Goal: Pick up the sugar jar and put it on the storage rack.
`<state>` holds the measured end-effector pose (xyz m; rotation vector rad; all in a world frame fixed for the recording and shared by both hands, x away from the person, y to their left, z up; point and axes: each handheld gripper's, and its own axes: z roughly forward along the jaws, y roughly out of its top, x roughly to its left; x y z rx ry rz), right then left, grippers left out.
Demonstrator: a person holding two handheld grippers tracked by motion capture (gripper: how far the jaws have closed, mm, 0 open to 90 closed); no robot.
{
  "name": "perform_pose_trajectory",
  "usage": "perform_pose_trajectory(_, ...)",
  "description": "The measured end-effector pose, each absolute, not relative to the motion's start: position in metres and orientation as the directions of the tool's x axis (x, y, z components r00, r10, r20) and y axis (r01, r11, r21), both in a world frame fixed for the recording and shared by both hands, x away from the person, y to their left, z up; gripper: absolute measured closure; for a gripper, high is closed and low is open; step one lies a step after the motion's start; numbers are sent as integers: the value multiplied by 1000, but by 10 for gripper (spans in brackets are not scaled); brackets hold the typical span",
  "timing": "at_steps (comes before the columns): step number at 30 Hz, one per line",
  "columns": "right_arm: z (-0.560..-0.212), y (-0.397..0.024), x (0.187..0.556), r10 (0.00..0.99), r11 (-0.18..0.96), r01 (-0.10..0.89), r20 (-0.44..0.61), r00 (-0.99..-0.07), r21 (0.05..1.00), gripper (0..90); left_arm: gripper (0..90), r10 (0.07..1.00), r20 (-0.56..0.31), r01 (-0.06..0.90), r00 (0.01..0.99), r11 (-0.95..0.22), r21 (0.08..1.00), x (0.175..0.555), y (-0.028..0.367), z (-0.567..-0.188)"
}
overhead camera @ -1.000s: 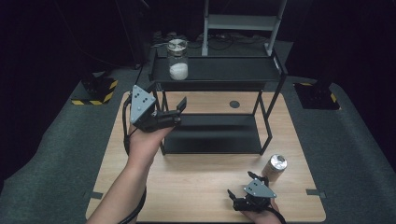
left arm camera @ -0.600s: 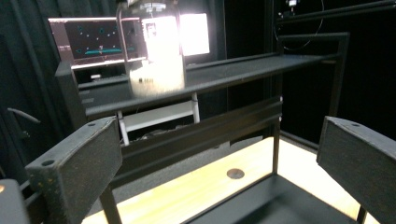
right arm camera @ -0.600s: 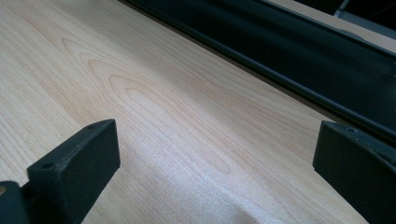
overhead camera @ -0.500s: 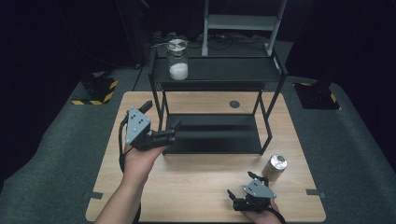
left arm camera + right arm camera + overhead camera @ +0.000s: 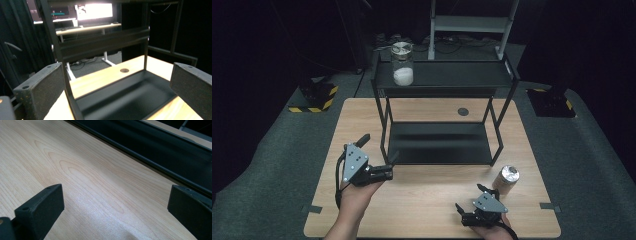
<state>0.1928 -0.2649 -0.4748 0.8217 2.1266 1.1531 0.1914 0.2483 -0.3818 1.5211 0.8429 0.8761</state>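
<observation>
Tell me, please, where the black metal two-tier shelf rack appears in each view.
High view: the black metal two-tier shelf rack stands at the centre, on the table's far half.
Left gripper view: the rack is straight ahead, across the middle and bottom.
Right gripper view: the rack crosses the top right as a dark diagonal band.
Shared landmark: the pale wooden table under the rack.

Dark room, grey carpet floor (image 5: 272, 150), wooden table (image 5: 432, 200), bright screen (image 5: 95, 11) behind

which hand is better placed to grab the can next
Right. The right gripper rests open on the table just in front of the can, while the left gripper, also open, faces the shelf at the far side.
</observation>
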Motion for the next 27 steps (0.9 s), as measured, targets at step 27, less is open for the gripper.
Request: perform_pose_trajectory(27,-475,-264,192,742,436,240,-196,-641,867,0,4,865,61,215,498,-191,958,175,256,-458)
